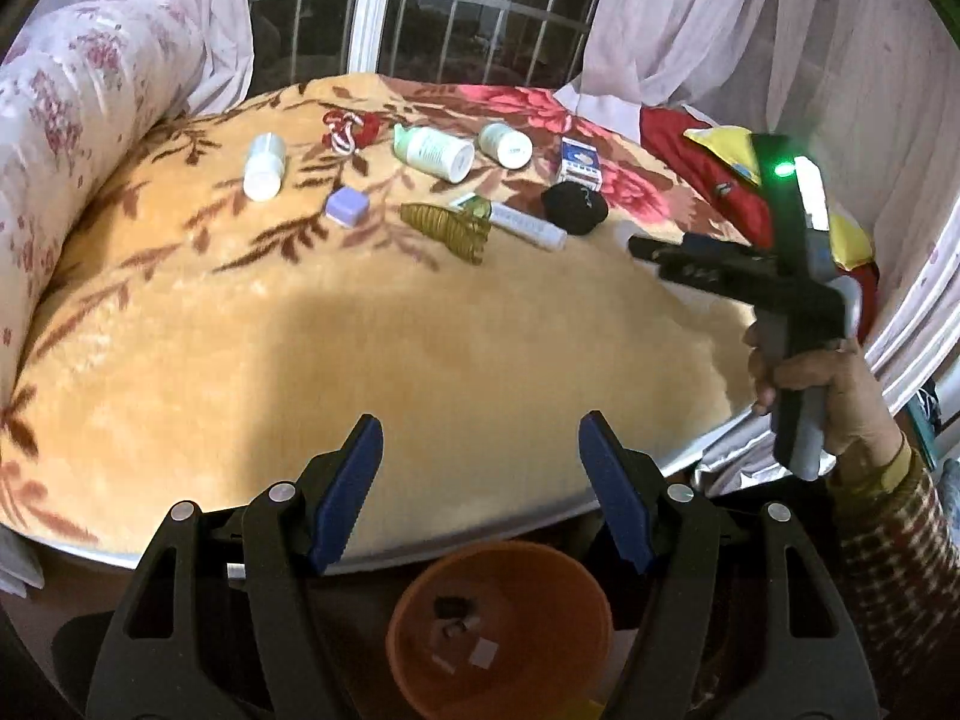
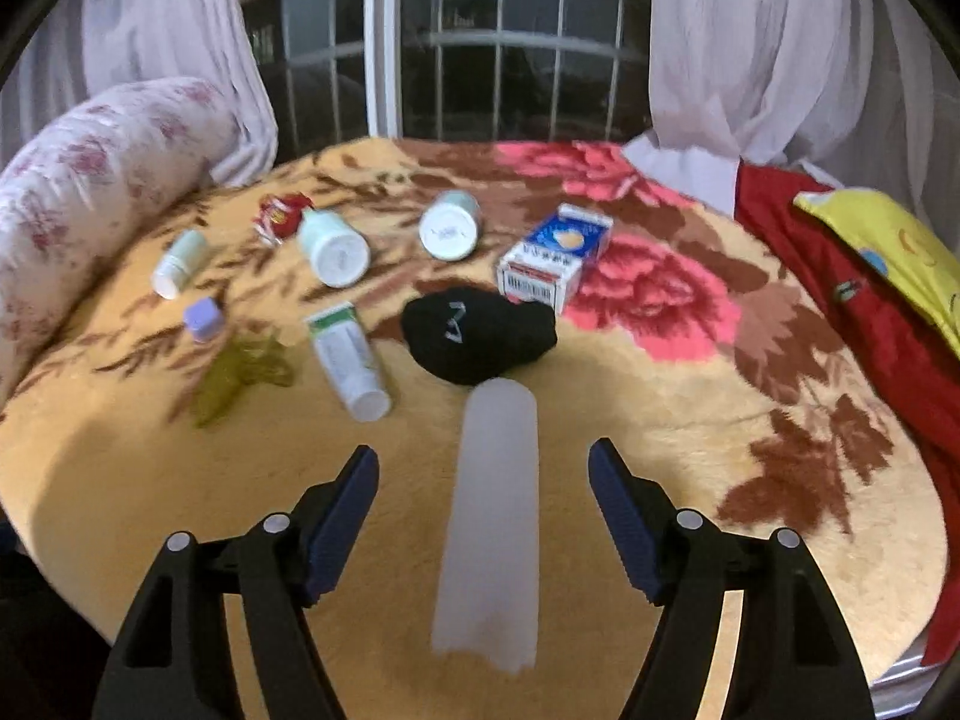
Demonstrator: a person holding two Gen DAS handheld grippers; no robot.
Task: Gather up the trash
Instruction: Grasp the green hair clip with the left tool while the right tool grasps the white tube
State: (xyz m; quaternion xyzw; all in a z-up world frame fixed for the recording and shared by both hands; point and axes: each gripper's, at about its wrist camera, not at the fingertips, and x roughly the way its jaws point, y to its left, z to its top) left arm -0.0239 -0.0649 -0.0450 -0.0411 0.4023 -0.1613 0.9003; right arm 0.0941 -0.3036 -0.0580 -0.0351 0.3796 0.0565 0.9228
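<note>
Setting: a bed under a plush floral blanket (image 2: 690,420), gold with pink and brown blooms, before a barred window (image 2: 480,60) dark behind pale curtains (image 2: 750,48).
Left gripper (image 1: 480,468): jaws spread wide and holding nothing, poised over the blanket's near edge, above an orange bin (image 1: 498,630) on the floor with a few small scraps inside.
Right gripper (image 2: 483,492): jaws wide apart, hovering over the blanket; a frosted white tube (image 2: 495,516) lies lengthwise between the fingers, untouched as far as the blurred wrist view shows.
Trash on the bed: two white bottles (image 2: 333,246) (image 2: 450,225) on their sides, a smaller white bottle (image 2: 177,264) at left, a crumpled red-and-white wrapper (image 2: 279,216), a lilac cube-shaped item (image 2: 201,318), an olive-gold coiled hair clip (image 1: 447,228), a white-and-green tube (image 2: 348,357), a black fabric lump (image 2: 477,336) and a blue-and-white box (image 2: 555,255).
In the way: the black lump sits just beyond the frosted tube's far end, the box right behind it.
Writing: a barcode and red print on the box's end, a pale mark on the black fabric; none readable.
Edges: a floral bolster (image 2: 90,192) at left; red cloth (image 2: 870,312) and a yellow cushion (image 2: 888,246) at right.
</note>
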